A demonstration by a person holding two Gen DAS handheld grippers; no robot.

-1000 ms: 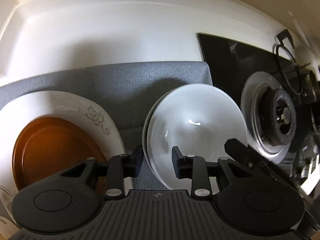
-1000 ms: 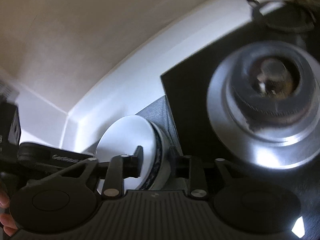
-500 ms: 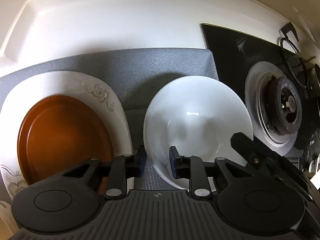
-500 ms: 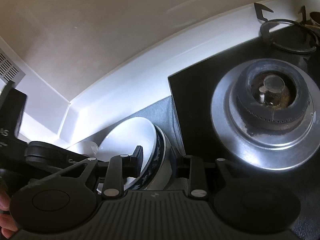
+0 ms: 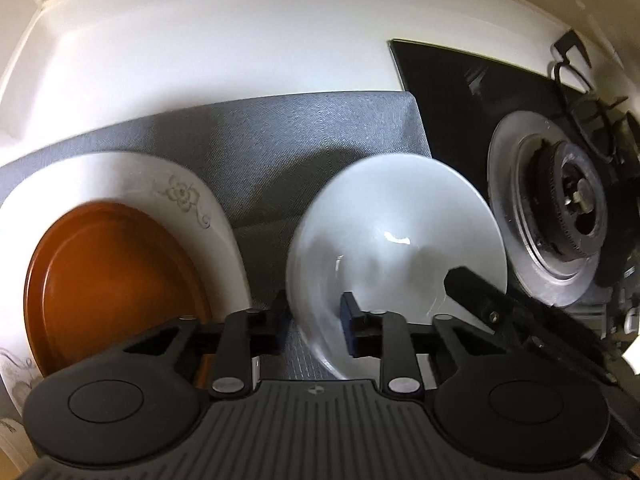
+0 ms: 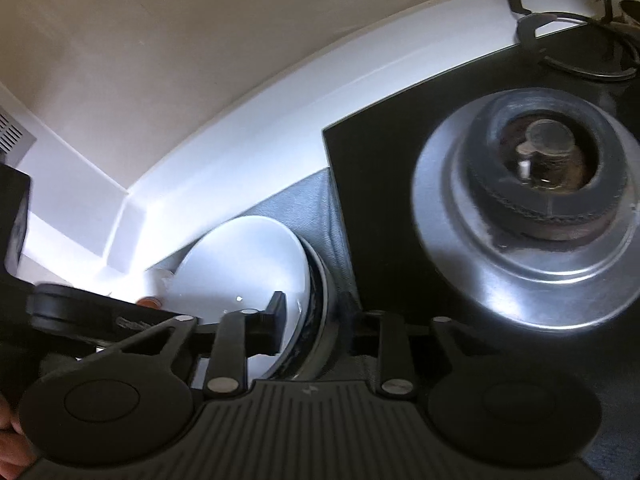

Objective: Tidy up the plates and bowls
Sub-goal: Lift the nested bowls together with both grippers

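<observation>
White bowl (image 5: 396, 236) lifted, apparently, both fingers astride rim

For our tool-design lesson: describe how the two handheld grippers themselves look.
Both the left gripper and right gripper look alike: matte black plastic, ribbed grey centre plate with a small logo, two round discs, silver pivot screws, and slim linkage arms ending in square black jaws.

A grey mat (image 5: 280, 140) lay on the white counter (image 5: 200, 52), touching a black hob (image 6: 380, 160) with its steel burner (image 6: 536, 200).

left gripper (image 5: 314, 330): black, ribbed base, silver screws | right gripper (image 6: 314, 330): same, bare skin
</observation>
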